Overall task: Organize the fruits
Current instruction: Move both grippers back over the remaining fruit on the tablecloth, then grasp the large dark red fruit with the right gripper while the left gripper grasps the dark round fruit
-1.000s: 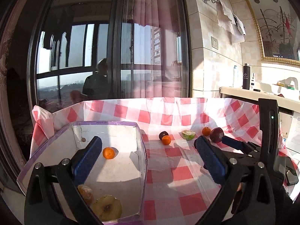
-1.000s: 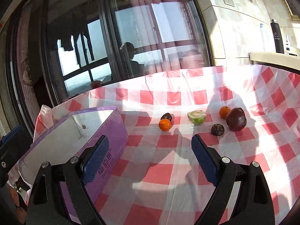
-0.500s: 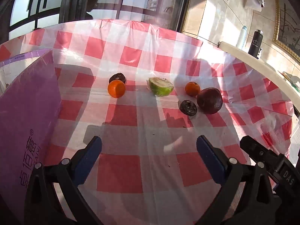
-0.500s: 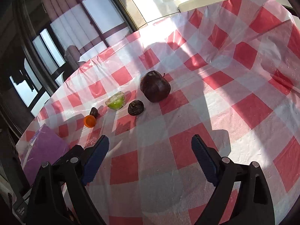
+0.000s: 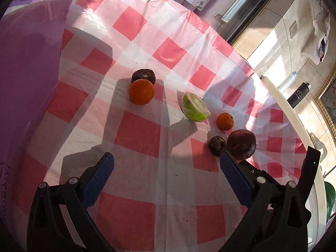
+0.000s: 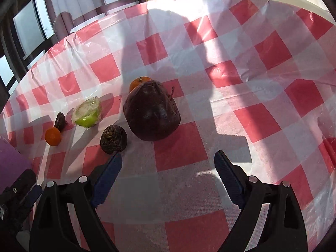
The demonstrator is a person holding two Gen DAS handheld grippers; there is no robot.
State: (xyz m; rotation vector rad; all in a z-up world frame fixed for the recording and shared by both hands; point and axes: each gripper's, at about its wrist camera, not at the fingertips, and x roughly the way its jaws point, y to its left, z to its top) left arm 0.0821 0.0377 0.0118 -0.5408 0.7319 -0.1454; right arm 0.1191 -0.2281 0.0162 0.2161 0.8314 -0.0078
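Both tools, left (image 5: 166,173) and right (image 6: 167,171), hover spread-jawed above the fruit-strewn tablecloth (image 6: 262,115).

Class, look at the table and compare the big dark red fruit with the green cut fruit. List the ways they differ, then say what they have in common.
1. Colour: the big dark red fruit is deep maroon; the green cut fruit is light green with a pale face.
2. State: the dark red fruit looks whole, with a stalk end on top; the green fruit is cut, its flesh showing.
3. Size: the dark red fruit looks clearly bigger.

Shared: both rest on the checked tablecloth, neither held by a gripper.
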